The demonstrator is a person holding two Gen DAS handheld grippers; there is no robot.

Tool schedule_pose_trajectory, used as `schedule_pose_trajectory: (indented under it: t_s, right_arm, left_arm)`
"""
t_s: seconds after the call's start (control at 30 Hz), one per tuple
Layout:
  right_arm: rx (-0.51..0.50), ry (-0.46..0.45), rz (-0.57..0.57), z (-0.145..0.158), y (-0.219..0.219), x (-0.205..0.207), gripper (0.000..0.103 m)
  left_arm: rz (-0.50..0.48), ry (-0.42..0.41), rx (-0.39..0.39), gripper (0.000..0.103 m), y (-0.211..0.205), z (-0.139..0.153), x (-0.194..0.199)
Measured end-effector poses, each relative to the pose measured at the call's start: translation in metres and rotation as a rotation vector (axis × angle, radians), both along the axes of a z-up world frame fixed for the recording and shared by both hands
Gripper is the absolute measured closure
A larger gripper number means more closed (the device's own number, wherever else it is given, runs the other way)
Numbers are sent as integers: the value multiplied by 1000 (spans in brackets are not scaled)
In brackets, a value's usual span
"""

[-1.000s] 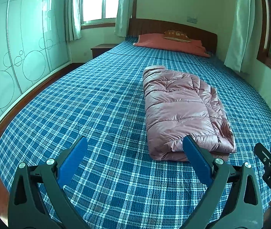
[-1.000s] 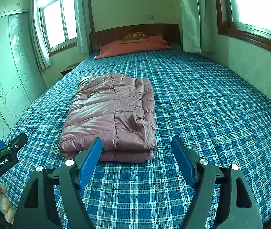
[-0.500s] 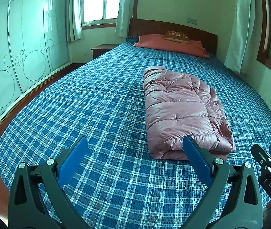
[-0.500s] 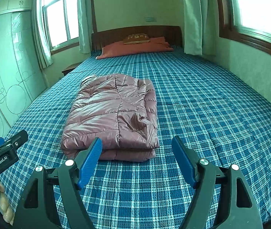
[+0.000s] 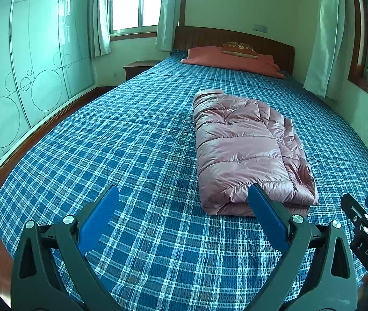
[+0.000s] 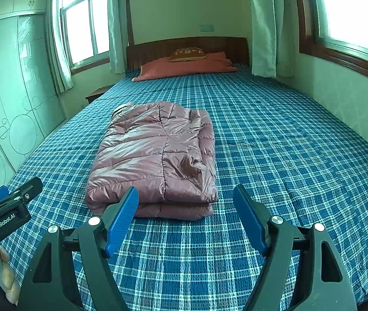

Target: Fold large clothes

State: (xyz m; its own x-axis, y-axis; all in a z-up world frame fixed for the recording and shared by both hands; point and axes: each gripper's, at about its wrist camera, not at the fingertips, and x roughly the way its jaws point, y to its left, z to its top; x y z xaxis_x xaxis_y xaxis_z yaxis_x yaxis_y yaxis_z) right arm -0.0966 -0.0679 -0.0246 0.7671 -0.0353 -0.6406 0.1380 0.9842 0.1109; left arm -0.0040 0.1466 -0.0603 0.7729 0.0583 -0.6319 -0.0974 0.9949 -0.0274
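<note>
A pink quilted puffer jacket (image 5: 246, 150) lies folded into a long rectangle on the blue plaid bed; it also shows in the right wrist view (image 6: 158, 158). My left gripper (image 5: 184, 202) is open and empty, held above the bed just short of the jacket's near end and to its left. My right gripper (image 6: 185, 199) is open and empty, held back from the jacket's near edge, to its right. Each gripper appears at the edge of the other's view: the right gripper (image 5: 367, 223) and the left gripper (image 6: 5, 207).
The bed (image 5: 137, 140) has a wooden headboard (image 6: 186, 45), an orange pillow (image 6: 184, 68) and a small brown cushion (image 6: 187, 53). A glass-door wardrobe (image 5: 15, 77) stands left, a nightstand (image 5: 137, 67) beside the bed head, a wall with curtained windows (image 6: 339, 83) right.
Both grippers have drawn back slightly and risen; the jacket sits a little farther from the fingertips. The jacket itself has not moved.
</note>
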Motion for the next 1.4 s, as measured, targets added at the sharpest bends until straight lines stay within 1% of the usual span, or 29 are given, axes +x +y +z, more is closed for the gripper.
schedule_pose_trajectory:
  t_s: [1.03,1.4]
  right_arm:
    - [-2,-2,5,-1,0,-1,29]
    - [-2,-1,6,-2,0,-1,29]
  left_arm:
    - [-3,0,-1,3,-6,-1,-3]
    - [-19,-15,3,3,-8,2,-2]
